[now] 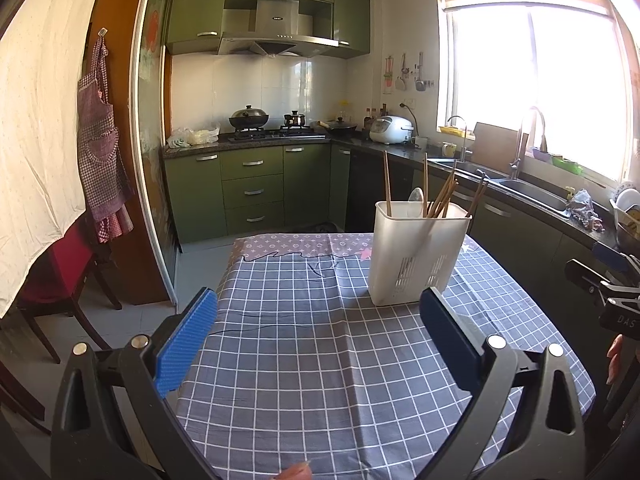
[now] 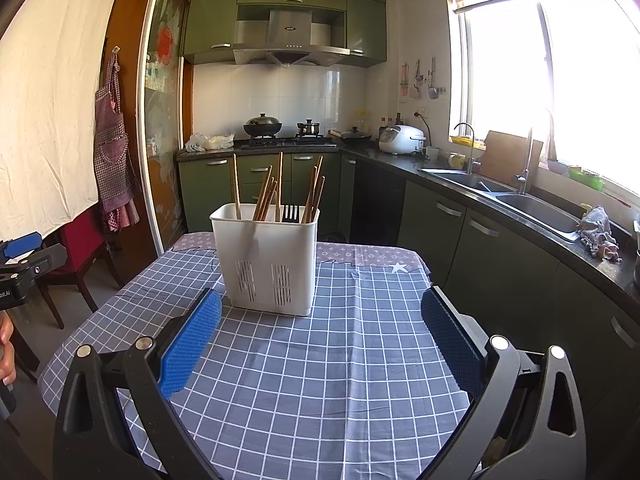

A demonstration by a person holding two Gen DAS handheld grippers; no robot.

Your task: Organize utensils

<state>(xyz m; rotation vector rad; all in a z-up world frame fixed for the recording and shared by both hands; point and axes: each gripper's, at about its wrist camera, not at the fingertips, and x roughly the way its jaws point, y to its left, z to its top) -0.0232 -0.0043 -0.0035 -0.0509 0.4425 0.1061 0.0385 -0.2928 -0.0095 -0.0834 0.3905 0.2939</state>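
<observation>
A white plastic utensil holder point(image 1: 416, 256) point(image 2: 266, 258) stands upright on the table with the blue checked cloth point(image 1: 304, 360) point(image 2: 320, 360). Several wooden chopsticks point(image 1: 440, 196) point(image 2: 266, 194) lean inside it. A white spoon point(image 1: 416, 198) shows in the left wrist view and a black fork point(image 2: 291, 213) in the right wrist view. My left gripper point(image 1: 318, 308) is open above the cloth, with the holder ahead to its right. My right gripper point(image 2: 320, 308) is open too, the holder just ahead to its left. Neither holds anything.
Green kitchen cabinets point(image 1: 252, 192), a stove with pots point(image 1: 248, 118) and a sink counter point(image 2: 520, 200) lie beyond the table. A red chair point(image 1: 60, 276) stands left of the table. A hand point(image 2: 6, 348) holds the other gripper at the left edge.
</observation>
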